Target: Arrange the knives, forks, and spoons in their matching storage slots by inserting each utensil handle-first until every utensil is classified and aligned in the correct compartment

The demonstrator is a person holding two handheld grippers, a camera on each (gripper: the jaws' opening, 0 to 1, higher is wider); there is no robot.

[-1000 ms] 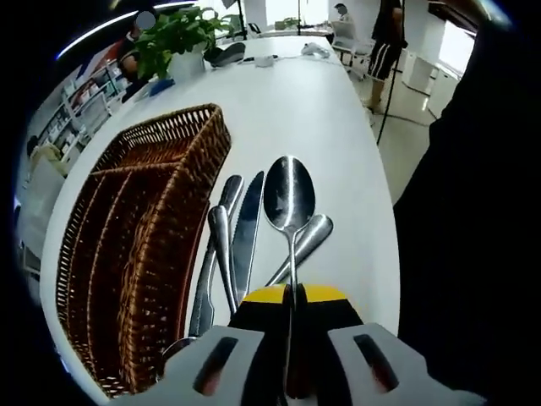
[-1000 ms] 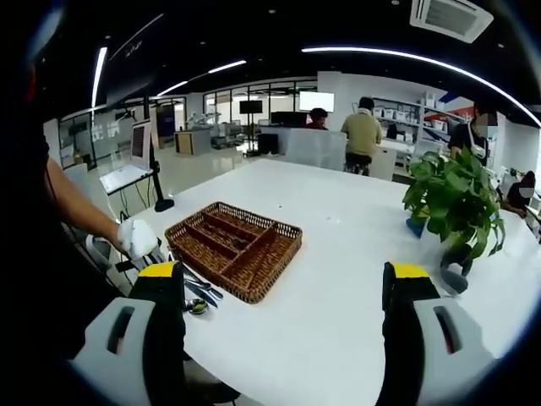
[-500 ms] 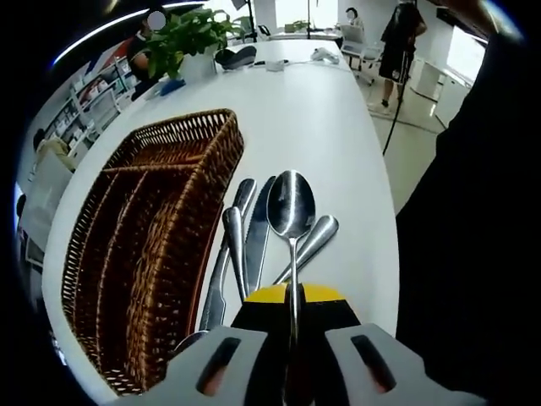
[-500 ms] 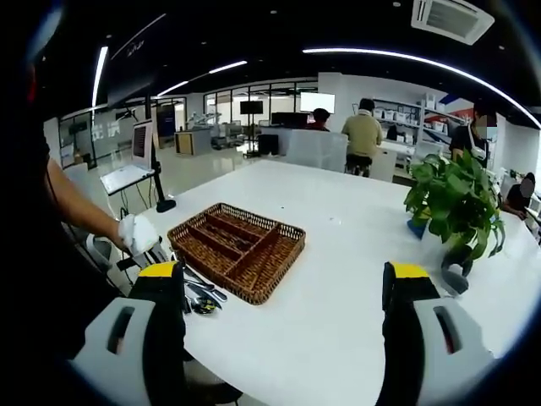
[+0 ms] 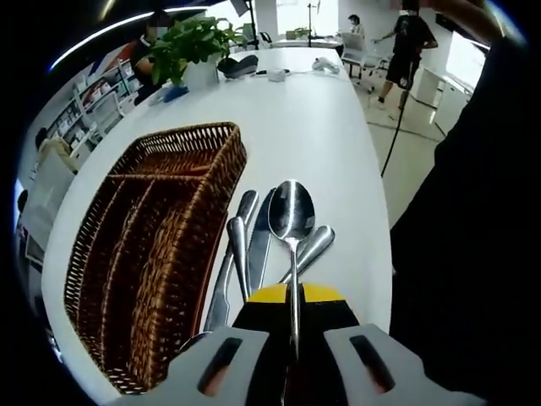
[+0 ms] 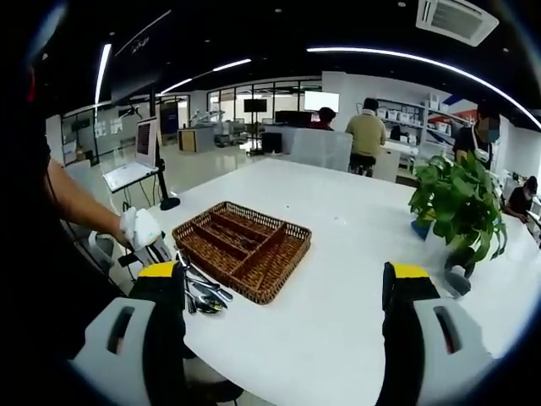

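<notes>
The left gripper (image 5: pixel 292 315) had its jaws pinched tight on the thin handle of a spoon (image 5: pixel 291 213). The spoon's bowl pointed away from the gripper and was lifted over the other cutlery.

The brown woven basket (image 5: pixel 193 139) sat on the long white table (image 5: pixel 304 101). It had long slots inside, and no cutlery could be seen in them. Just beside the basket's long side lay a small pile of cutlery (image 5: pixel 245 254), with a knife (image 5: pixel 261 245) and some rounded handles. The pile lay close to the basket wall. On the pile's other side there was only a thin strip of table before the edge, and past that edge was the floor.

Beyond the basket, the table was bare and wide all the way to a green plant (image 5: pixel 188 42) at the far end.

The right gripper (image 6: pixel 285 300) was held well back from the basket (image 6: pixel 292 233), with its jaws wide apart and nothing between them. A lot of bare table (image 6: pixel 355 245) lay between the basket and the plant (image 6: pixel 456 199). A hand in a white glove (image 6: pixel 138 227) was near the basket's near corner.
</notes>
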